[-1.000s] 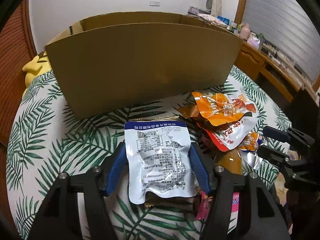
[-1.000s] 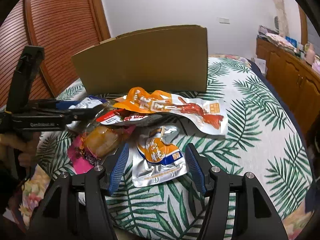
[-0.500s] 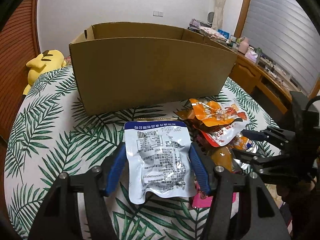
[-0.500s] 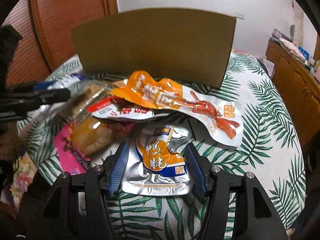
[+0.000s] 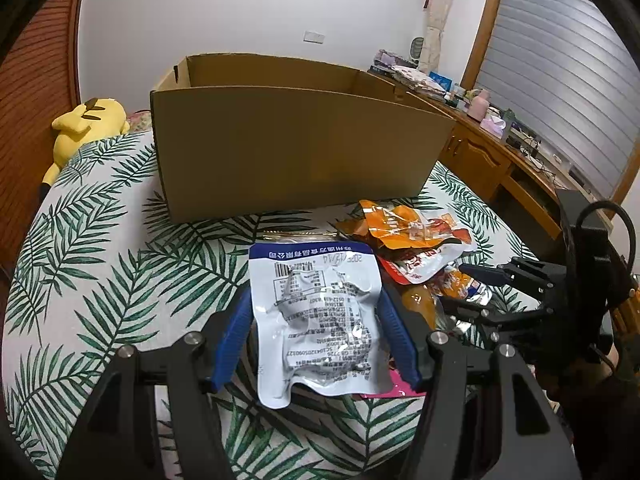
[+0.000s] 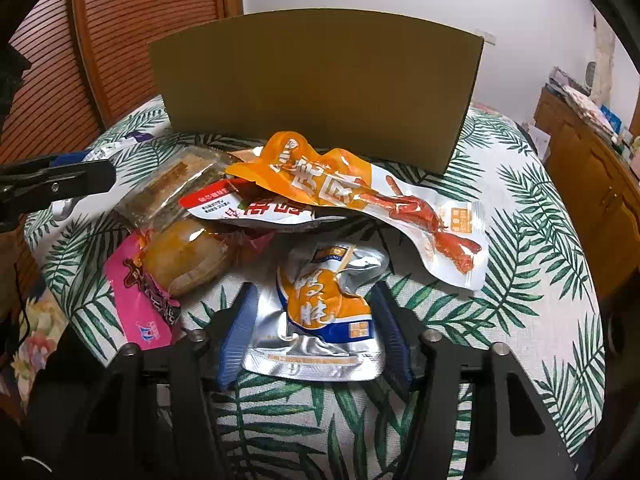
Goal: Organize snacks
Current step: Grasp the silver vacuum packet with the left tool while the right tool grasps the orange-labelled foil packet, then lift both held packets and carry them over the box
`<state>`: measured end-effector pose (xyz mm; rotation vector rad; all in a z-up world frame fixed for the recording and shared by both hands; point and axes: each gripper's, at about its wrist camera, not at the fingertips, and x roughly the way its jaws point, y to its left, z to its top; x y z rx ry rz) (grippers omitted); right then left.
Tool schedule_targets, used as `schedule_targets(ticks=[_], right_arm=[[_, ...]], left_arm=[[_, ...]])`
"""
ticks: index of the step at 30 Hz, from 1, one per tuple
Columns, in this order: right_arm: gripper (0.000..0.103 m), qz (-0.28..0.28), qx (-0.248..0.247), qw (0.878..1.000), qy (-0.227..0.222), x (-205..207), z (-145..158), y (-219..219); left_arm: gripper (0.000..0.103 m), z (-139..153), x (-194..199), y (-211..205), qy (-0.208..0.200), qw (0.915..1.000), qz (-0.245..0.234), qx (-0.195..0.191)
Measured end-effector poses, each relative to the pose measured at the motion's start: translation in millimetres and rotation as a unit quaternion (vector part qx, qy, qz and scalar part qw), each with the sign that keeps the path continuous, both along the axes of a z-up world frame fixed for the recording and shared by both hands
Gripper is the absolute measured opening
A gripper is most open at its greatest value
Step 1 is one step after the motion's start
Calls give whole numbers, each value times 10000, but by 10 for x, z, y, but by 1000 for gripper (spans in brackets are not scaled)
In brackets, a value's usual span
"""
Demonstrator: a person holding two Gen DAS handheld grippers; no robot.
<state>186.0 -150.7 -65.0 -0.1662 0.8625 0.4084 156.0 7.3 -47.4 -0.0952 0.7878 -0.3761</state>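
Between the blue pads of the left gripper (image 5: 316,332) a white and blue pouch (image 5: 316,312) was held by its two side edges, printed back upward, apparently lifted clear of the leaf-patterned cover (image 5: 100,280) so that it could be carried over a wall. Straight ahead of that gripper the open cardboard box (image 5: 296,148) was stood with its long side facing the snacks, presumably as the place where they were to be gathered; its inside could not be seen.

Ahead and to the right of the left gripper, the remaining snacks were left in a loose, overlapping heap just in front of the box. Seen from the right gripper (image 6: 316,332), a pink packet (image 6: 140,300) was found ahead to its left, a red and white packet (image 6: 248,208) further ahead, and a long orange packet (image 6: 360,196) draped over that one, reaching off to the right.

Between the right gripper's pads a silver and orange pouch (image 6: 320,316) was enclosed, lying on the cover at the near edge of the heap. Its jaws had just been closing and the pads were seen against the pouch's crumpled sides, so a grip was judged to be made, the lift not yet.
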Motion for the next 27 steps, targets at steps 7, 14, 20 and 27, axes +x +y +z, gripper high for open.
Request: schedule_targets(ticks=[7,14,20,27], right_arm=[[37,-2,275,9996,94,-40,33,-125],[37,-135,421,9990,25,-160,46,-161],[37,-283,513,9982,-100,-269,77,-208],[38,-369,613,9972,-232,-361,139,-255]], left_arm=[[62,9,-42,-42,-24,10000,-7,30],[62,-6,-72,-53,-24,10000,18,35],[62,-37,-91,-67,-45,10000,56,54],[62,-27,-112,-97,-86,9999,61,88]])
